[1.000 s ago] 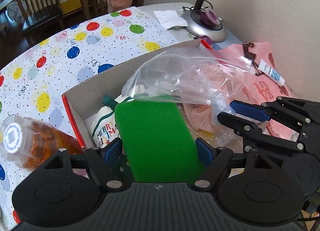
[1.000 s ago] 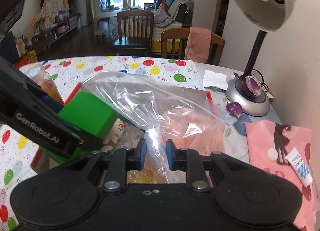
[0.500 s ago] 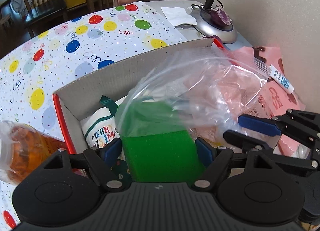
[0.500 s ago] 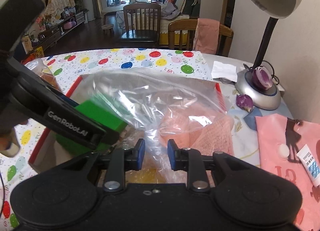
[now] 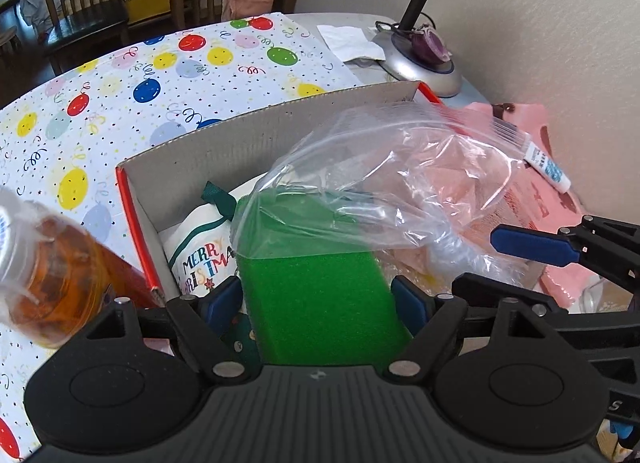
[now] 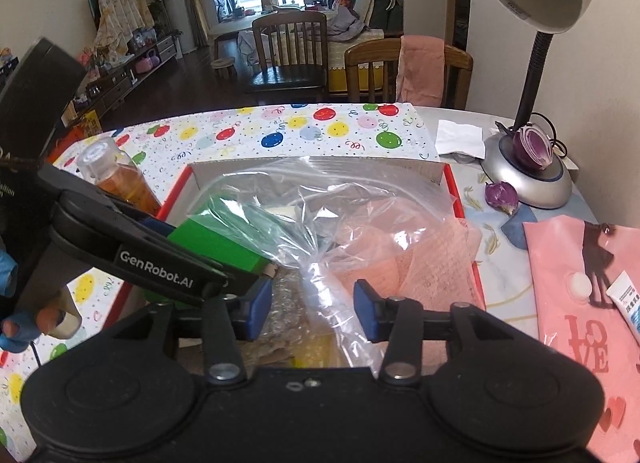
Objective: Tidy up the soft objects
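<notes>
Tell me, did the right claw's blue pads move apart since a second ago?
Yes. The right claw has just been opening: its pads now stand well apart, clear of the plastic bag between them. Its black body in the same view looks unchanged.

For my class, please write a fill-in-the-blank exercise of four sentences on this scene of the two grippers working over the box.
1. The left gripper is clamped on a ____ sponge.
2. The clear plastic bag is draped over the cardboard ____.
3. The right gripper has just been opening, and its jaws now stand ____ around the bag.
4. The white pouch reads "Merry ____".

Missing words: green; box; open; Christmas
</notes>
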A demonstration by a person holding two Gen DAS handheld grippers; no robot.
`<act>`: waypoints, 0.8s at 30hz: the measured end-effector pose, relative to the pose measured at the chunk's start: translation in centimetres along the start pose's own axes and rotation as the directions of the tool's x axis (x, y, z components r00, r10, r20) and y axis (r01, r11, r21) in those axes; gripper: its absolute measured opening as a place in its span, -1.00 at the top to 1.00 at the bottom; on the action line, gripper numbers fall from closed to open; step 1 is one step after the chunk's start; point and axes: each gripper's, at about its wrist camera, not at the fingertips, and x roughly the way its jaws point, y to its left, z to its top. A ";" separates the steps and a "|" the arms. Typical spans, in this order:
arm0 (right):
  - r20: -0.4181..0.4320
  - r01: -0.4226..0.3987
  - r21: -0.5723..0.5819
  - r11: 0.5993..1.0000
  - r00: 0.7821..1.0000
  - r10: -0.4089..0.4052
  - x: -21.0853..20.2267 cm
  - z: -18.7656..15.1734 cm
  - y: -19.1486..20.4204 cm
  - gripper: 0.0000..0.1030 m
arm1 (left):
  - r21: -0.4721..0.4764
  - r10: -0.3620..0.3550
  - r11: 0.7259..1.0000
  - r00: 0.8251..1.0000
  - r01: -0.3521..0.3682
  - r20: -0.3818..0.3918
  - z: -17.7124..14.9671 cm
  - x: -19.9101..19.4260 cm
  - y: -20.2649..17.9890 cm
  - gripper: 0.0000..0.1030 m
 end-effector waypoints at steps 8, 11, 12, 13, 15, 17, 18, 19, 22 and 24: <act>0.031 0.016 0.038 0.999 0.999 -0.017 -2.1 -0.3 1.5 -0.13 | 0.026 -0.078 0.997 0.996 0.077 0.052 -1.1 -2.4 1.0 -0.68; 0.052 0.017 0.055 0.998 0.998 -0.020 -3.2 -0.4 2.1 -0.22 | 0.037 -0.106 0.994 0.991 0.104 0.078 -1.7 -3.8 1.4 -0.68; 0.058 0.017 0.062 0.998 0.998 -0.020 -3.5 -0.4 2.3 -0.22 | 0.039 -0.110 0.993 0.990 0.107 0.087 -1.9 -4.3 1.6 -0.68; 0.065 0.015 0.067 0.998 0.998 -0.019 -3.9 -0.5 2.6 -0.22 | 0.044 -0.113 0.993 0.989 0.109 0.096 -2.2 -4.8 1.6 -0.68; 0.082 0.016 0.072 0.997 0.996 -0.022 -4.6 -0.5 3.2 -0.23 | 0.061 -0.119 0.992 0.986 0.112 0.117 -2.8 -6.0 1.7 -0.68; 0.101 0.016 0.077 0.997 0.995 -0.023 -5.3 -0.5 3.9 -0.24 | 0.083 -0.121 0.990 0.983 0.110 0.138 -3.4 -7.3 1.8 -0.68; 0.110 0.012 0.082 0.997 0.994 -0.021 -5.7 -0.6 4.2 -0.24 | 0.093 -0.121 0.990 0.981 0.108 0.151 -3.8 -7.9 1.8 -0.68; 0.119 0.008 0.087 0.996 0.993 -0.019 -6.0 -0.6 4.5 -0.25 | 0.102 -0.121 0.989 0.979 0.105 0.165 -4.1 -8.6 1.9 -0.68; 0.147 0.005 0.097 0.995 0.989 -0.019 -6.9 -0.8 5.6 -0.29 | 0.128 -0.117 0.987 0.972 0.092 0.204 -5.2 -10.4 2.2 -0.68; 0.163 -0.001 0.100 0.995 0.986 -0.015 -7.5 -0.9 6.3 -0.30 | 0.142 -0.114 0.986 0.967 0.083 0.228 -6.0 -11.6 2.4 -0.68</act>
